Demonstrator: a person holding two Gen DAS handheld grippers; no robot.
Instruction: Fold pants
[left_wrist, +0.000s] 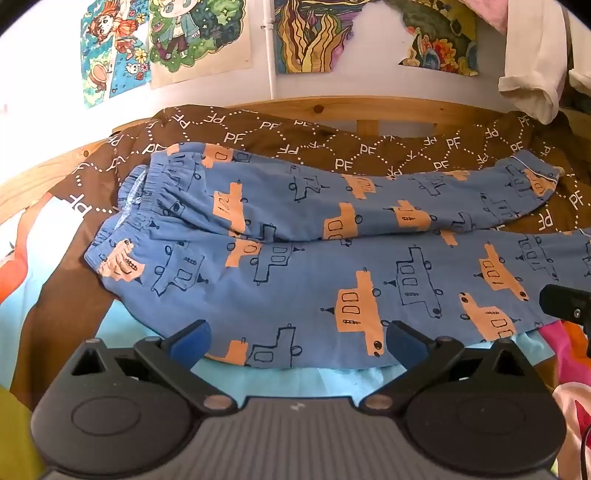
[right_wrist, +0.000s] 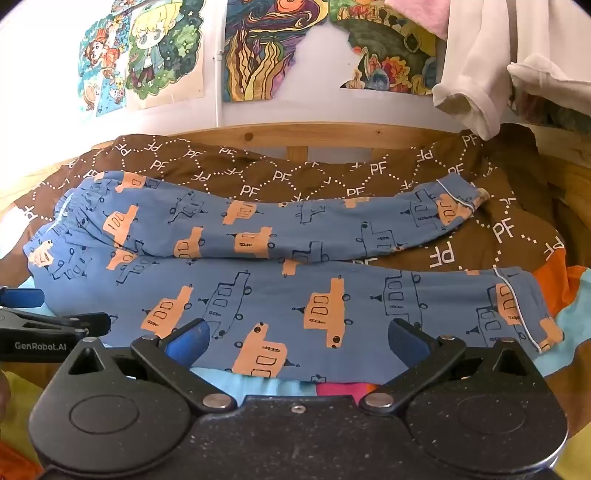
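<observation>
Blue pants (left_wrist: 303, 266) with orange and outlined vehicle prints lie spread flat on the bed, waistband (left_wrist: 147, 206) to the left, both legs running right. They also show in the right wrist view (right_wrist: 280, 291), with the cuffs (right_wrist: 517, 306) at the right. My left gripper (left_wrist: 297, 341) is open and empty, just above the near leg's front edge. My right gripper (right_wrist: 297, 341) is open and empty at the same edge, further right. The left gripper's fingers (right_wrist: 55, 321) show at the left of the right wrist view.
A brown quilt (left_wrist: 332, 147) with white "PF" lettering lies under and behind the pants. A wooden bed rail (left_wrist: 369, 107) runs along the wall with posters (left_wrist: 192, 40). Pale clothes (right_wrist: 480, 74) hang at the upper right. A light blue sheet (left_wrist: 295, 380) lies in front.
</observation>
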